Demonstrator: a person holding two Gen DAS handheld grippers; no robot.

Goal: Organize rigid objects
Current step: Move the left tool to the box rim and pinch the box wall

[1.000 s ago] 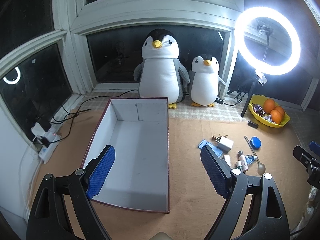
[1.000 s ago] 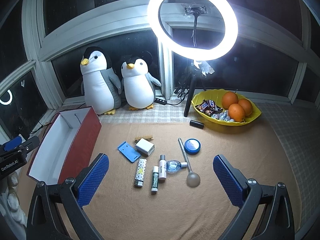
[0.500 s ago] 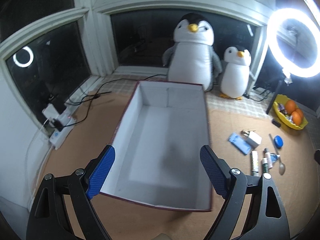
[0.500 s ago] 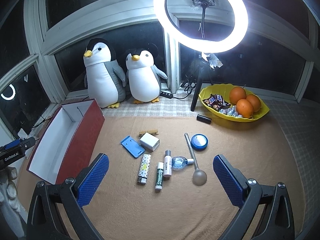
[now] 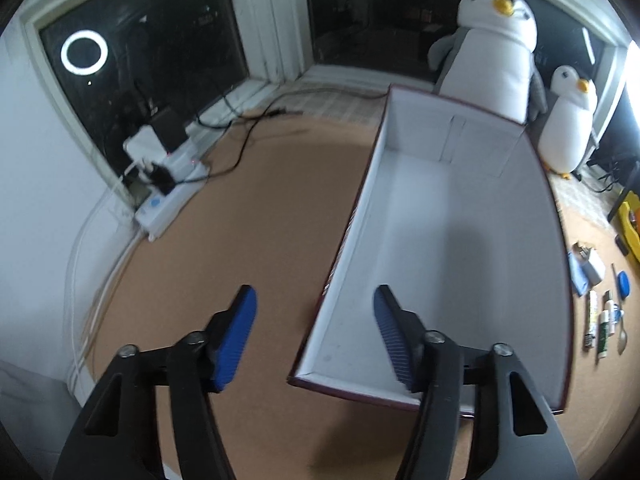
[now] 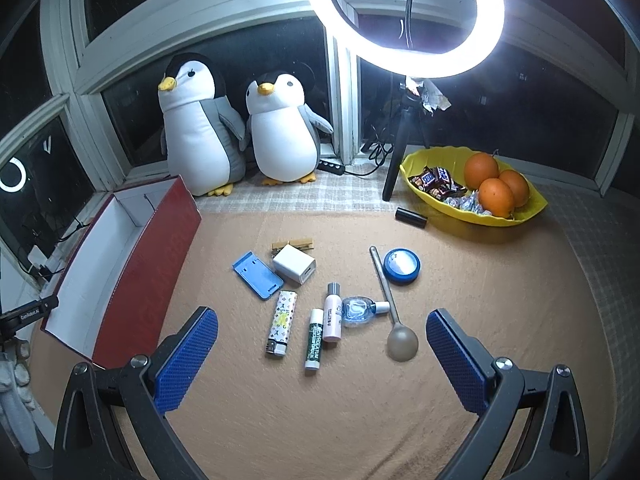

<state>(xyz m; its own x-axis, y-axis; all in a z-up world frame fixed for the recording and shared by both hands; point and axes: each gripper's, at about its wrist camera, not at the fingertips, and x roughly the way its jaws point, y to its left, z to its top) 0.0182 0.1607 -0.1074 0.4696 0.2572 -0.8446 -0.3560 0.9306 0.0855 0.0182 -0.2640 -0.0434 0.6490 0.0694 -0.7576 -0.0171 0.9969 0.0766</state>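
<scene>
Left claw [image 5: 316, 332] closing, straddling the near left wall of the red box [image 5: 452, 240], pads not touching. Right claw [image 6: 320, 344] spread above the lip balm [image 6: 314, 338], holding nothing.

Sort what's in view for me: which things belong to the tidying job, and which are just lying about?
Job: red box, lighter, lip balm, small bottle, charger, blue tin, spoon.

Lying about: penguins, fruit bowl, ring light, power strip.

The left gripper [image 5: 316, 322] tilts steeply downward, its jaws closing on nothing; the right gripper [image 6: 322, 354] hangs wide apart.
</scene>
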